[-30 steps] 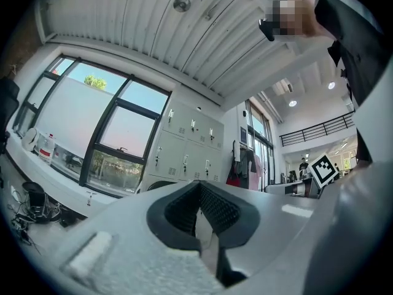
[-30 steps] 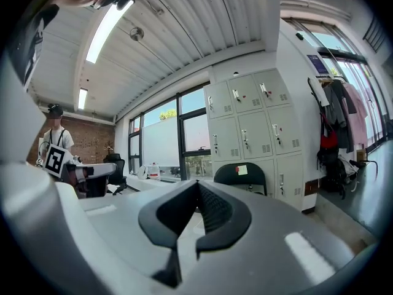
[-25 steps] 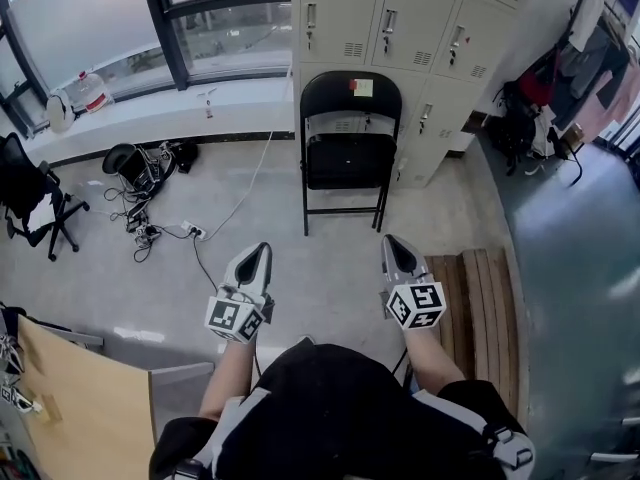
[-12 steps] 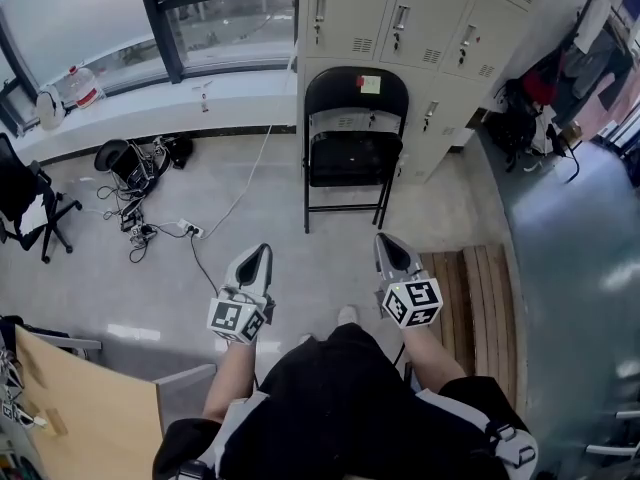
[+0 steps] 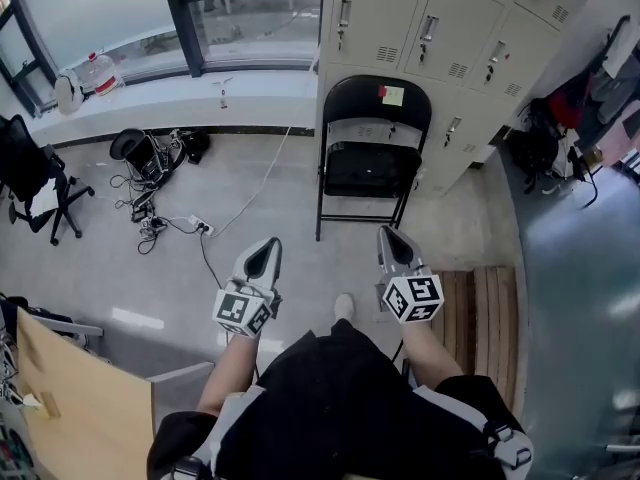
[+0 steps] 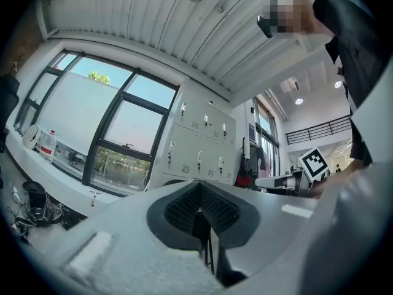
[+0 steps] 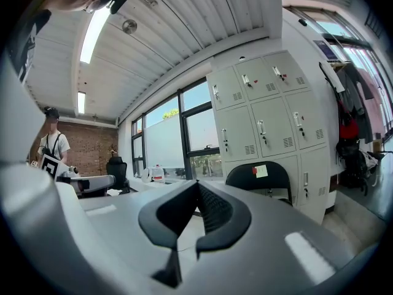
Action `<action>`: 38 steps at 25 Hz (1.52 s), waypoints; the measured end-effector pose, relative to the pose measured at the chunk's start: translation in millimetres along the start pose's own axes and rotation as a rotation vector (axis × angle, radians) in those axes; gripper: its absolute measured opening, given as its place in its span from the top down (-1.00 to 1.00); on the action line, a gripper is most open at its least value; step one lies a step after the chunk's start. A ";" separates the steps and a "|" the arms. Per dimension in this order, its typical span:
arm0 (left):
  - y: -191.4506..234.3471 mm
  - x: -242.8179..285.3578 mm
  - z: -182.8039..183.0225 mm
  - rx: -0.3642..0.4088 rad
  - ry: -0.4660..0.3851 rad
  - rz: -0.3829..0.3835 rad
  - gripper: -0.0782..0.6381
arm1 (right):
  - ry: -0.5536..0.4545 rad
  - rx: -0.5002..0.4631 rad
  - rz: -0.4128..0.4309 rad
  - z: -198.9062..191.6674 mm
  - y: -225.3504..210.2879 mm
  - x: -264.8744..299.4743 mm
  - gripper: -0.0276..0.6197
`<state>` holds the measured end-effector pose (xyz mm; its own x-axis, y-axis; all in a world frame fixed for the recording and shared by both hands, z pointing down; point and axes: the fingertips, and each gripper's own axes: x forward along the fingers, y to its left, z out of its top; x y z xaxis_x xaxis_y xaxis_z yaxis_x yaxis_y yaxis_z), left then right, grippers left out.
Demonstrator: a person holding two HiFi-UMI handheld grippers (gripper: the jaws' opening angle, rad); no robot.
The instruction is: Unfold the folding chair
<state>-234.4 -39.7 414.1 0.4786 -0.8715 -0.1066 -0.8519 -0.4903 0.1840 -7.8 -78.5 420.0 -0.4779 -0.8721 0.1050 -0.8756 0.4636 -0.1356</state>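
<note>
**Chair [image 5: 372,148] folded by the lockers [image 5: 430,28], both grippers clenched and empty**

Black metal folding chair stands upright on the grey floor, its back to the bank of pale grey lockers. Its seat panel looks turned up between the frame tubes and its legs sit close together, so it reads as not yet unfolded. A yellow sticky note [image 5: 393,95] and a small red sticker [image 5: 381,91] sit near the top of the curved backrest.

The left gripper [image 5: 266,252] and the right gripper [image 5: 392,238] are held side by side in front of the person, both pointing toward the chair and well apart from it. In the left gripper view the ribbed pads meet with nothing between them. The right gripper view shows the same: jaws pressed together and empty, with the chair's backrest and its note beyond them to the right.

A light shoe [image 5: 344,306] shows on the floor between the two grippers. A slatted wooden bench [image 5: 485,313] lies just right of the right gripper. To the left, a tangle of cables [image 5: 160,218] and a white power strip [image 5: 197,230] lie on the floor below the windowsill [image 5: 150,108], where a clear water jug [image 5: 98,71] stands. A black office chair [image 5: 28,173] is at the far left, and a plywood board [image 5: 75,398] fills the lower left corner.
</note>
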 end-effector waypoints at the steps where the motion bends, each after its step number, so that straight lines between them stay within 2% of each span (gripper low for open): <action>1: 1.7 9.6 2.0 0.007 -0.002 0.000 0.79 | -0.002 0.004 0.000 2.5 -7.3 8.2 0.90; 10: 12.7 102.6 12.5 0.027 -0.018 -0.017 0.79 | -0.024 0.007 0.009 26.9 -65.0 75.1 0.90; 18: 11.1 173.2 -8.3 0.006 0.012 -0.032 0.79 | -0.010 0.032 -0.036 27.8 -134.5 95.6 0.90; 22: 4.6 202.9 -17.3 -0.004 0.015 -0.024 0.79 | 0.012 0.040 -0.031 25.0 -162.9 104.1 0.90; 33: 20.3 247.3 -29.5 0.004 0.047 -0.010 0.79 | 0.062 0.070 -0.006 7.3 -192.6 139.6 0.90; 38: 44.1 278.0 -33.3 -0.007 0.054 -0.040 0.79 | 0.067 0.068 -0.014 5.2 -193.3 173.5 0.90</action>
<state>-131.9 -303.7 425.1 0.5234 -0.8499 -0.0614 -0.8302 -0.5248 0.1879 78.9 -320.2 459.2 -0.4715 -0.8648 0.1728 -0.8765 0.4379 -0.2001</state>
